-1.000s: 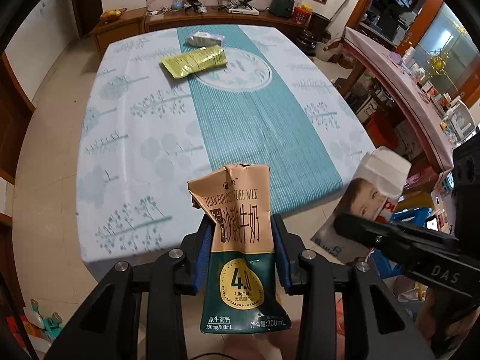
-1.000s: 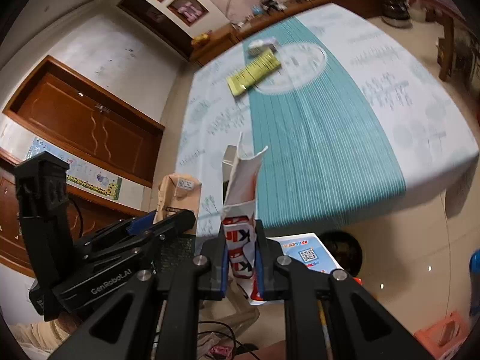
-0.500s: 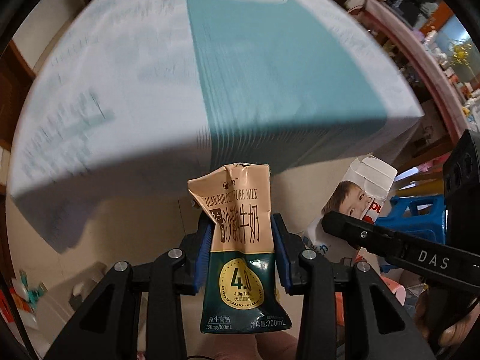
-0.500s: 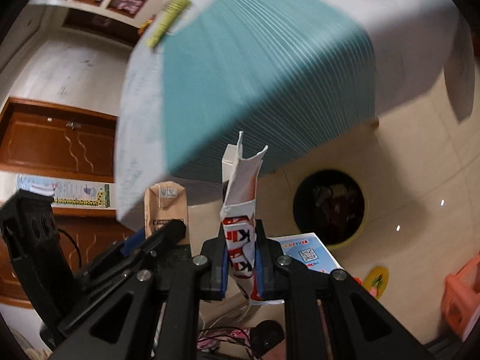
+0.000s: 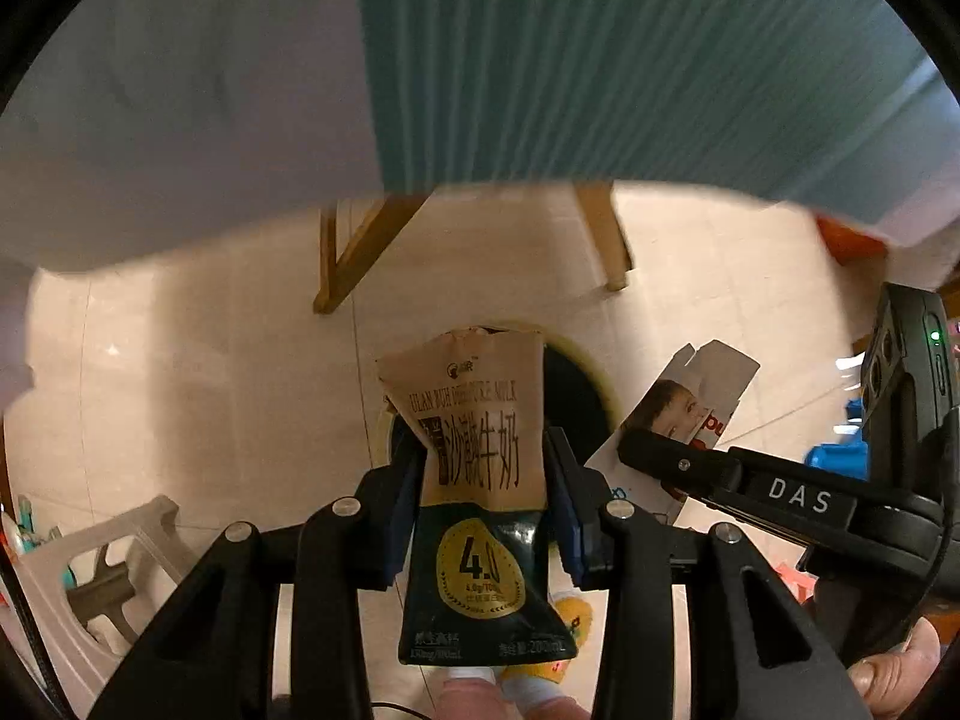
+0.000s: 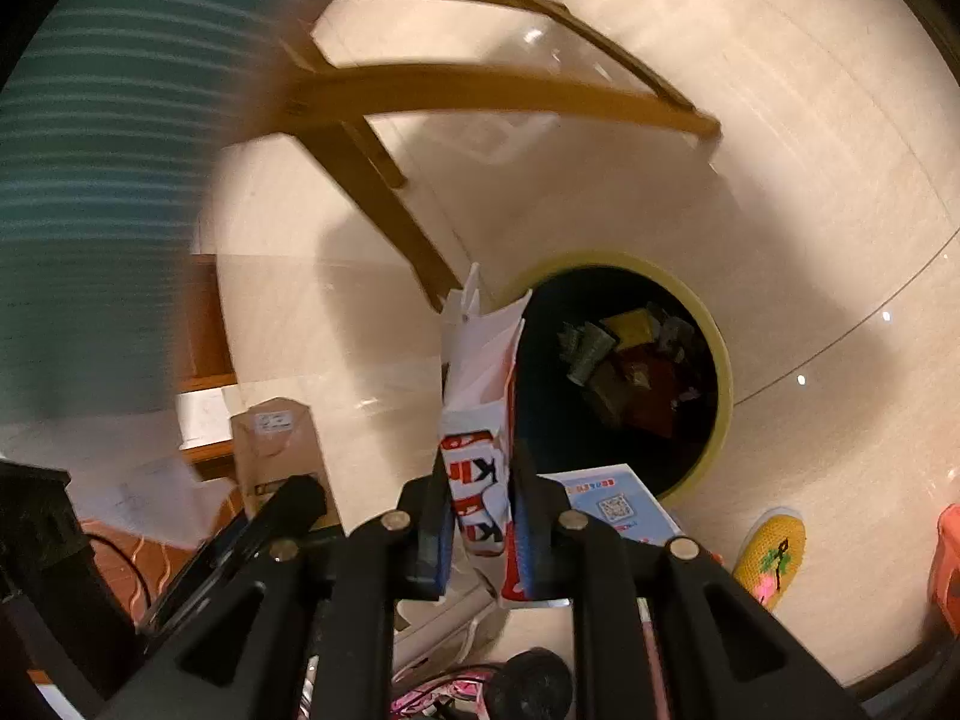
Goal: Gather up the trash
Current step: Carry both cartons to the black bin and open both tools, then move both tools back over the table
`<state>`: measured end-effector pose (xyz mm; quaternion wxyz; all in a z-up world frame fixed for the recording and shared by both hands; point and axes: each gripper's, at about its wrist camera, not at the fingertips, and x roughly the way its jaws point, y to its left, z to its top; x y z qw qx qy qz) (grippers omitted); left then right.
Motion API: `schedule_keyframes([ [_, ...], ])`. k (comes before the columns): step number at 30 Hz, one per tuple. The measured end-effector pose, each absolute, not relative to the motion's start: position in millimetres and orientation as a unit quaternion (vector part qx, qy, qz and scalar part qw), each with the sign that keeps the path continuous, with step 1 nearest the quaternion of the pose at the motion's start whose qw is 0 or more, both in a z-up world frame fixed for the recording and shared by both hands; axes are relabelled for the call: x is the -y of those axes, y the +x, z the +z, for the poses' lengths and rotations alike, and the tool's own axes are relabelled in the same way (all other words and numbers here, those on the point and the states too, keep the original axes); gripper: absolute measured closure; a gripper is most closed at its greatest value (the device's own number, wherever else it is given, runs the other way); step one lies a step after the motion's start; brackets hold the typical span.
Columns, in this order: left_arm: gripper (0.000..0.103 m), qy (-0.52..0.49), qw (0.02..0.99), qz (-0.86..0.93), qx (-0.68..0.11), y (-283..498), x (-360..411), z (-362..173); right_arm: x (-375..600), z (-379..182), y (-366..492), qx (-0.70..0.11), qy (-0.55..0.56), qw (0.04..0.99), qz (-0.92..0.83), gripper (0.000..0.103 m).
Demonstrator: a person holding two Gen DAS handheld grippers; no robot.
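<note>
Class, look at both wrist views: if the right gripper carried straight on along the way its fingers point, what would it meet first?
Most likely the open mouth of the yellow-rimmed bin, just beyond the white carton between the right gripper's opening jaws. Depth is unclear, so it may clip the near rim first.

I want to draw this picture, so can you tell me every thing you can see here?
milk pouch: one, tan and dark green, between the left gripper's fingers
flattened carton: one, white and red, between the right gripper's fingers
trash bin: one, black with yellow rim, on the floor below both grippers, rubbish inside
tablecloth: one, teal and white, hanging above
table legs: wooden, brown, under the cloth
stool: one, white plastic, at left in the left view
slipper: one, yellow, beside the bin
left gripper: one, black, clamped on the pouch
right gripper: one, black, jaws opening around the carton
</note>
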<state>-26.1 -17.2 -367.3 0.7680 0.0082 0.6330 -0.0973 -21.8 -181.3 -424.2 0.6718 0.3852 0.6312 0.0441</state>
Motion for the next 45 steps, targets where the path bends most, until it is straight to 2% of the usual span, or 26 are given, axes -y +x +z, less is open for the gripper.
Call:
schedule_keyframes([
  [2, 0.062, 0.008, 0.765, -0.087, -0.639, -26, 16, -386, 180, -449, -21, -0.640, 0.389, 0.662, 0.039, 0.083],
  [4, 0.048, 0.012, 0.762, -0.079, -0.642, -25, 16, -398, 181, -464, -19, -0.646, 0.391, 0.655, 0.035, 0.082],
  [6, 0.027, 0.013, 0.766, -0.072, -0.639, -21, 14, -405, 178, -475, -19, -0.651, 0.389, 0.651, 0.028, 0.081],
  [7, 0.024, 0.012, 0.768, -0.070, -0.637, -21, 12, -405, 177, -481, -18, -0.653, 0.389, 0.650, 0.026, 0.076],
  [8, 0.020, 0.011, 0.770, -0.067, -0.635, -20, 11, -406, 175, -488, -18, -0.653, 0.388, 0.650, 0.025, 0.065],
  [9, 0.019, 0.011, 0.770, -0.066, -0.635, -21, 9, -407, 175, -490, -17, -0.653, 0.386, 0.651, 0.024, 0.059],
  [10, 0.018, 0.012, 0.770, -0.065, -0.635, -21, 9, -408, 176, -490, -17, -0.653, 0.383, 0.653, 0.023, 0.051],
  [11, 0.018, 0.015, 0.770, -0.064, -0.635, -22, 9, -409, 174, -490, -17, -0.654, 0.380, 0.654, 0.023, 0.049],
  [20, 0.017, 0.032, 0.778, -0.063, -0.625, -19, 15, -399, 178, -475, -18, -0.655, 0.357, 0.665, 0.024, 0.049],
  [28, 0.017, 0.048, 0.780, -0.059, -0.621, -27, 13, -365, 182, -436, -24, -0.646, 0.339, 0.683, 0.026, 0.049],
  [37, 0.017, 0.044, 0.788, -0.059, -0.611, -52, 11, -283, 193, -353, -45, -0.643, 0.326, 0.692, 0.033, 0.049],
  [45, 0.017, 0.054, 0.814, -0.060, -0.576, -72, 15, -177, 203, -248, -60, -0.624, 0.300, 0.719, 0.061, 0.049],
])
